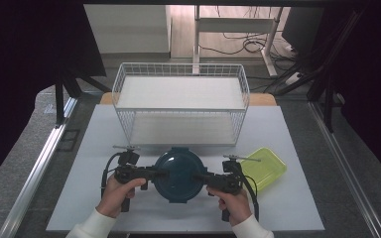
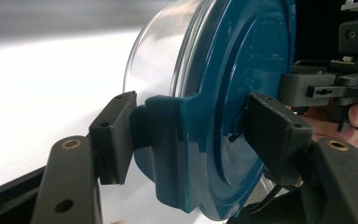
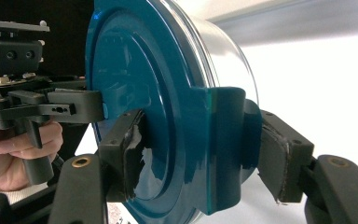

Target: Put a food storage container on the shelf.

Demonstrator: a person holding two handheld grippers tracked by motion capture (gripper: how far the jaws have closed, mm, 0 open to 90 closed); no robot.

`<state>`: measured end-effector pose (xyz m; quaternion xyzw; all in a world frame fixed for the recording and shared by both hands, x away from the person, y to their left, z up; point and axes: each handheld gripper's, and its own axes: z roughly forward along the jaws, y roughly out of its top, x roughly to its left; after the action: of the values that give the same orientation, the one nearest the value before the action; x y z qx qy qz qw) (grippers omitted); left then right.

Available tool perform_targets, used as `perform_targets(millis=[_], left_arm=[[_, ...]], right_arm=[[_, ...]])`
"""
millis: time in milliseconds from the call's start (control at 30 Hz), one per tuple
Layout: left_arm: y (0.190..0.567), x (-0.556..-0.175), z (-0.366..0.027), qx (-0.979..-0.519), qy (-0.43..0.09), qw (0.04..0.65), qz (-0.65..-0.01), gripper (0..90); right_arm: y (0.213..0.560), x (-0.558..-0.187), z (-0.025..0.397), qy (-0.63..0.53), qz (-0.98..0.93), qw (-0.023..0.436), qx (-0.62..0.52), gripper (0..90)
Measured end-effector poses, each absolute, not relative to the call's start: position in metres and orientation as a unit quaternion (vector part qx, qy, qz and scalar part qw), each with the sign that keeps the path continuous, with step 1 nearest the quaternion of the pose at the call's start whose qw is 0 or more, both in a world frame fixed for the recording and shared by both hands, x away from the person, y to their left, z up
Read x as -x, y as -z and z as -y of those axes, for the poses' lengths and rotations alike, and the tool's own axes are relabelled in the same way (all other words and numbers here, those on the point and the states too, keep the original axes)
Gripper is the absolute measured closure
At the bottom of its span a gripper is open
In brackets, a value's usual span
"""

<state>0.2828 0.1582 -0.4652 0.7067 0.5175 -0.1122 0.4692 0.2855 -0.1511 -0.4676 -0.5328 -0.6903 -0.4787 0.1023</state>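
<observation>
- Round container [image 1: 179,173] with a dark teal lid [image 2: 242,93], clamped from both sides near the front edge of the tabletop [image 1: 104,208], midway between the two hands.
- Left gripper [image 1: 159,173]: fingers [image 2: 114,135] clenched on the lid's locking tab [image 2: 168,149], one pad against the tab's outer face, the other pad pressed on the lid's top.
- Right gripper [image 1: 201,176]: fingers [image 3: 284,158] likewise closed on the opposite locking tab [image 3: 226,149], one pad on the flat of the lid, the other behind the tab.
- Clear bowl wall [image 2: 163,60] visible beneath the lid in both gripper views, with white tabletop behind it.
- Left hand [image 1: 120,191] and right hand [image 1: 234,198] wrapped around the gripper handles, white sleeves entering from the bottom of the high view.
- Just to the right of the right gripper, lying flat on the tabletop: a yellow-green rectangular lid or tray [image 1: 264,166], apart from the container.
- Behind the container, farther back on the tabletop: a white wire basket rack [image 1: 178,106] with two levels, standing square to the front edge.
- Beyond the rack: grey floor, a desk frame and loose cables.
</observation>
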Motion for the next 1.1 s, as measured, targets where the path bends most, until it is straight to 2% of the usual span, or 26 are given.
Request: perform_targets(millis=[133,600,1100], left_arm=[[0.459,-0.286,-0.164,-0.7,0.113,0.478,-0.518,35.6],[0.433,-0.298,-0.171,-0.7,0.091,0.484,-0.517,36.3],[0.401,-0.312,-0.178,-0.694,0.069,0.501,-0.513,36.7]], right_arm=[[0.453,-0.293,0.145,0.474,0.704,0.09,0.522,37.1],[0.432,-0.311,0.138,0.484,0.703,0.098,0.512,37.3],[0.402,-0.33,0.131,0.499,0.704,0.087,0.498,37.3]])
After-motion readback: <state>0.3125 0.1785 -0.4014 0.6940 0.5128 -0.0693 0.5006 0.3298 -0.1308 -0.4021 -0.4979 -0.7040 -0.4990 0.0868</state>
